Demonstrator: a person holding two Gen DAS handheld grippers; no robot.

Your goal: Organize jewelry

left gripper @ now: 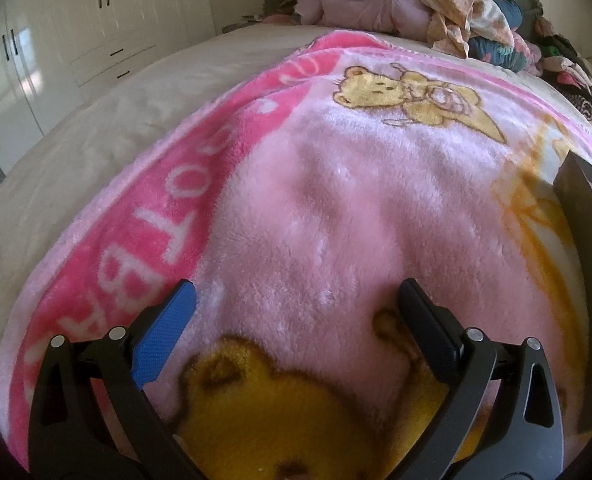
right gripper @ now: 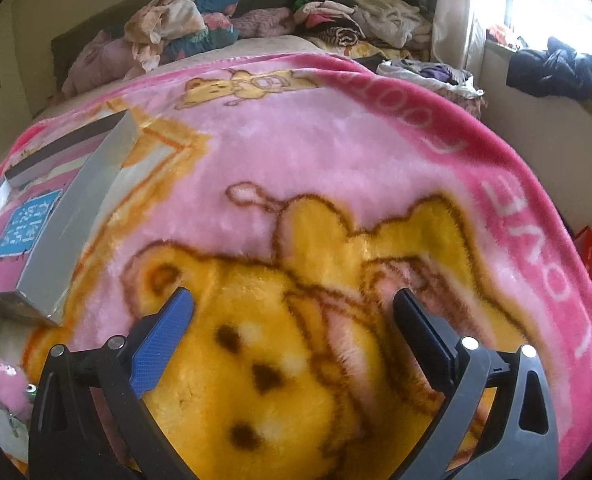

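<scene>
My left gripper is open over a pink plush blanket printed with yellow bears, with nothing between its fingers. My right gripper is also open and empty, above the big yellow bear print. An open silver-sided box with a pink lining and a blue card inside lies on the blanket to the left in the right wrist view; its dark edge shows at the right in the left wrist view. A pink fluffy pom-pom with a metal piece lies at the lower left. No other jewelry is visible.
The blanket covers a beige bed. Heaps of clothes lie along the head of the bed. White wardrobes stand to the left. A window ledge with dark clothes runs along the right.
</scene>
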